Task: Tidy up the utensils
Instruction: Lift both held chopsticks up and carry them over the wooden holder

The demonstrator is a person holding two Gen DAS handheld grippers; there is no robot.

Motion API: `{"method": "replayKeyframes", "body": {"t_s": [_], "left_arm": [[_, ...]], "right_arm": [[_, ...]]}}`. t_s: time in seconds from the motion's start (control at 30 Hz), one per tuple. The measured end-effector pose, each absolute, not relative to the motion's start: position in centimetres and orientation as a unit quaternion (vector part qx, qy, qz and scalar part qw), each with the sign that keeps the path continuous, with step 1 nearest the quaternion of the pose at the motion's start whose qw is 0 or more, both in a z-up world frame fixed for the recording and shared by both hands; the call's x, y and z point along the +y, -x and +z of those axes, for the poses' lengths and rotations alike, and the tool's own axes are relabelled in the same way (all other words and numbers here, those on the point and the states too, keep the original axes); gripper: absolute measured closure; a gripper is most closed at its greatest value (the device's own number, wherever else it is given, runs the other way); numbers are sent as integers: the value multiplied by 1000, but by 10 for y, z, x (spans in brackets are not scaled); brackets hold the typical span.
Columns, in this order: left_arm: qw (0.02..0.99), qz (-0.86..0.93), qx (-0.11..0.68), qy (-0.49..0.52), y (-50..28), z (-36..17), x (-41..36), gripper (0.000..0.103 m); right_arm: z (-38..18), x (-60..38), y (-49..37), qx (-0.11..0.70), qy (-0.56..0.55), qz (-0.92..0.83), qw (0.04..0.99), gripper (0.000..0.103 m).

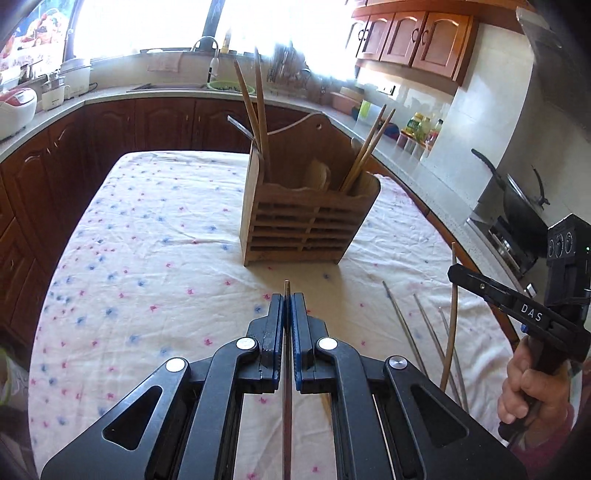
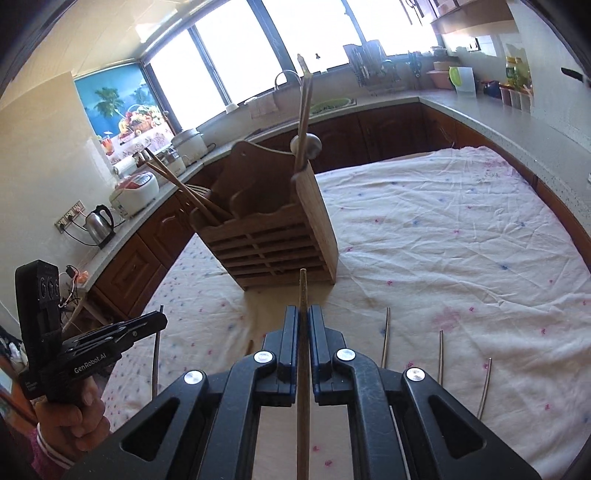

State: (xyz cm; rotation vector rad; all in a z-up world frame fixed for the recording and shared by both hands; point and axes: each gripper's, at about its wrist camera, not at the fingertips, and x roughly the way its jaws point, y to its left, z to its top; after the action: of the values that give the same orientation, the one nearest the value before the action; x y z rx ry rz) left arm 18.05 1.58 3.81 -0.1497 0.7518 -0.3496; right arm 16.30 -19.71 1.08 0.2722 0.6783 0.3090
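Strong daylight pours through the windows [image 1: 147,26], which are blown out to white. Glare washes the counter [image 1: 373,79] beneath them. Both fisheye views bend hard at the edges, with dark vignetted corners. Foreground stays sharp.

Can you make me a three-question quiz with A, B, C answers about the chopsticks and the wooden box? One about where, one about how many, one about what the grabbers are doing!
1. Where does the wooden holder stand?
A. On the flowered tablecloth
B. On the kitchen counter
C. In the sink

2. How many loose sticks lie on the cloth to the right of the right hand-held gripper in its own view?
A. None
B. Three
C. Seven

3. What is the left hand-held gripper doing?
A. Wide open, holding nothing
B. Gripping a spoon
C. Shut on a dark chopstick

Answers: 1 A, the holder sits on the cloth; 2 B, three thin sticks show there; 3 C, the stick runs between its closed fingers.
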Motion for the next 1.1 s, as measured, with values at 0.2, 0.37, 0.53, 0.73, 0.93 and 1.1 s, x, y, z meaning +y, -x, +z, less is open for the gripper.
{"method": "replayKeyframes", "body": {"t_s": [0.2,0.37,0.53,0.73,0.93,1.1], "left_arm": [[926,-174,327,77,-145,71,31,100],[933,-179,300,84,-124,92,37,100],[938,-179,285,85,-121,100,41,100],[941,-177,272,92,-119,108,49,100],[944,-174,262,97,-123,116,53,100],[947,-173,253,100,-130,123,55,100]], "right_arm": [[45,-198,-134,288,-118,167,936,98],[65,-199,-123,265,-102,165,945,98],[75,-204,-117,248,-103,158,950,98],[80,-204,-118,239,-106,153,953,98],[86,-203,-121,232,-107,155,954,98],[89,-204,-127,225,-111,156,955,98]]}}
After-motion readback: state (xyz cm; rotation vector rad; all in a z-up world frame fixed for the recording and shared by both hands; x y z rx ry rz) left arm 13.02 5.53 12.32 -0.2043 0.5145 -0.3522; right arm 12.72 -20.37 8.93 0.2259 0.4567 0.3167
